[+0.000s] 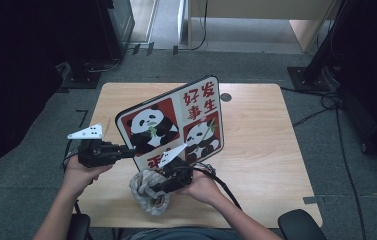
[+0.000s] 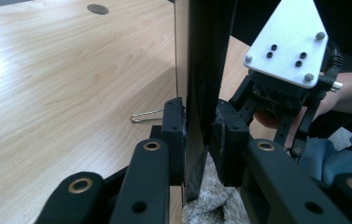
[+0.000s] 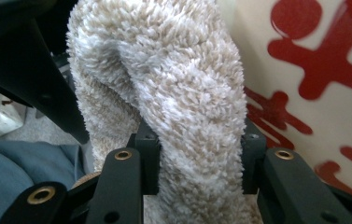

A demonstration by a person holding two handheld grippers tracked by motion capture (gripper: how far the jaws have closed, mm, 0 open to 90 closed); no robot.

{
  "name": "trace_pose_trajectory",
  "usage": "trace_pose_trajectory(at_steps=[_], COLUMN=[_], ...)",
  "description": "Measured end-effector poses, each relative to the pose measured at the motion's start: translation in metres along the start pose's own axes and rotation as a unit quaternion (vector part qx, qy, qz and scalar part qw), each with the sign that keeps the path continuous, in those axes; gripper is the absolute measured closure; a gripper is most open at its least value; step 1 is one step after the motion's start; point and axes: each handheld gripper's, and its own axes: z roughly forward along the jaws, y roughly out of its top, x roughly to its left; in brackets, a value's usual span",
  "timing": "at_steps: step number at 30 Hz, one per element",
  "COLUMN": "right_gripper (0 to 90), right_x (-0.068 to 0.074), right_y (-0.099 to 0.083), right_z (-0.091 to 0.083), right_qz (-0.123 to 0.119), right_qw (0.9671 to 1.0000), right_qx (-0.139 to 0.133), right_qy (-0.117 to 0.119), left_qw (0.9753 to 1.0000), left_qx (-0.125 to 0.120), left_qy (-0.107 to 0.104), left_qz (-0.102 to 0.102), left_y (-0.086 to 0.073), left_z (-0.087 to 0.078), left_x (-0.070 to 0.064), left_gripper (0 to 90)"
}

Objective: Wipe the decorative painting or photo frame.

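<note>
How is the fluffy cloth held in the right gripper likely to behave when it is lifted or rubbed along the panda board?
The fluffy cloth bulges and folds around the right gripper, so it is probably floppy. Its shaggy pile suggests lightness and good grip, not slipperiness. Against the panda board it would likely squash rather than push.

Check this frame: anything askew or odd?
Nothing damaged or spilled. The panda board is tilted up off the table, clamped at its edge by the left claw; the right claw grips a fluffy cloth against it.
</note>
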Motion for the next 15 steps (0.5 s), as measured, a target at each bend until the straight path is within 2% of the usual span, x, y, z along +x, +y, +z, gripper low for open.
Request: trace_pose_trajectory(at_steps=[7, 15], right_gripper=[63.4, 63.4], right_x=[-0.009, -0.015], right_y=[-0.008, -0.019], right_z=[-0.007, -0.022], right_qz=[0.003, 0.011], right_qw=[0.9999, 0.9996], right_qx=[0.004, -0.006], right_qy=[-0.012, -0.026], left_qw=[1.0000, 1.0000], left_qx=[0.001, 0.001], left_qy=[0.001, 0.001], left_qz=[0.000, -0.005], left_y=[0.000, 0.000], left_z=[0.000, 0.000], left_x=[0.000, 0.000], left_gripper=[78.2, 78.1])
